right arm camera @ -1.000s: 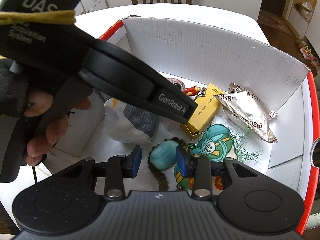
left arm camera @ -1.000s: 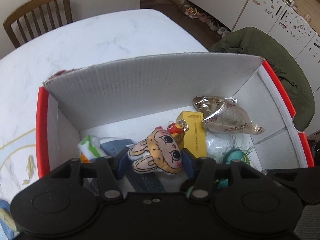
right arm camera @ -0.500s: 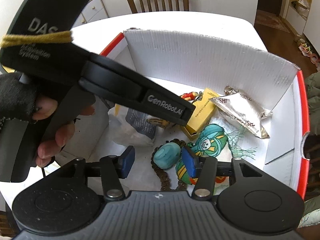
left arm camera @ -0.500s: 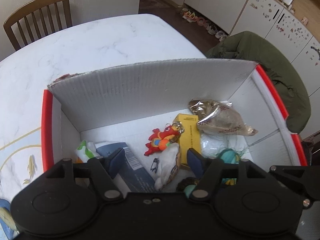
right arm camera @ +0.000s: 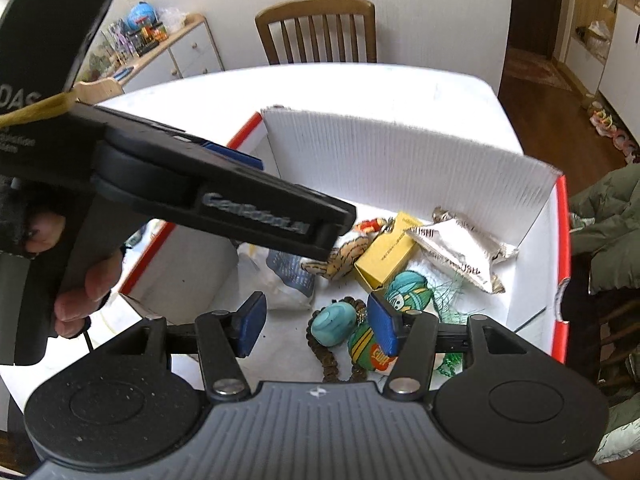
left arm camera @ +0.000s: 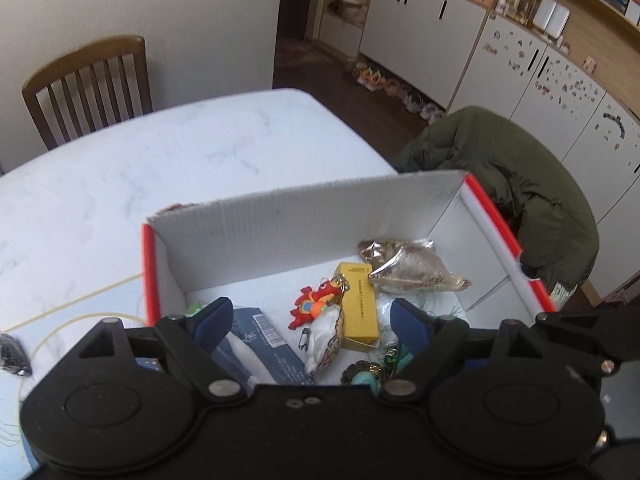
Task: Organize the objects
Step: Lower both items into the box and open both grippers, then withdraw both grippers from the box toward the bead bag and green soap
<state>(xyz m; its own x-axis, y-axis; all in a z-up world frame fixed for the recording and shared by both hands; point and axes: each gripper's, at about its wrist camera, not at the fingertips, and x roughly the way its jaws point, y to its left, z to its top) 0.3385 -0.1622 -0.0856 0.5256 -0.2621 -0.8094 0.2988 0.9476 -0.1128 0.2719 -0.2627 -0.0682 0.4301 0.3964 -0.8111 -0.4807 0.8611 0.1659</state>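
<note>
A white cardboard box with red rims point(left arm camera: 304, 220) point(right arm camera: 400, 160) stands on the table. In it lie a rabbit plush point(left arm camera: 326, 344) point(right arm camera: 344, 256) on its side, a red dragon keychain point(left arm camera: 314, 304), a yellow carton point(left arm camera: 358, 306) point(right arm camera: 386, 250), a foil snack bag point(left arm camera: 412, 266) point(right arm camera: 464, 246), a dark blue pouch point(left arm camera: 260, 340) point(right arm camera: 292, 274), a teal doll point(right arm camera: 408, 286) and a turquoise bead string point(right arm camera: 334, 322). My left gripper point(left arm camera: 310, 326) hovers open above the box's near side, holding nothing. My right gripper point(right arm camera: 316, 326) is open too, above the beads.
The box sits on a white marble-look table point(left arm camera: 160, 160). A wooden chair point(left arm camera: 90, 84) point(right arm camera: 320, 32) stands beyond it. A green coat point(left arm camera: 516, 184) hangs over a seat at the right. A person's hand point(right arm camera: 80, 280) holds the left gripper's handle.
The left gripper opened and let go of the rabbit plush, which dropped into the box beside the dragon keychain. Both grippers have lifted and pulled back from the box.
</note>
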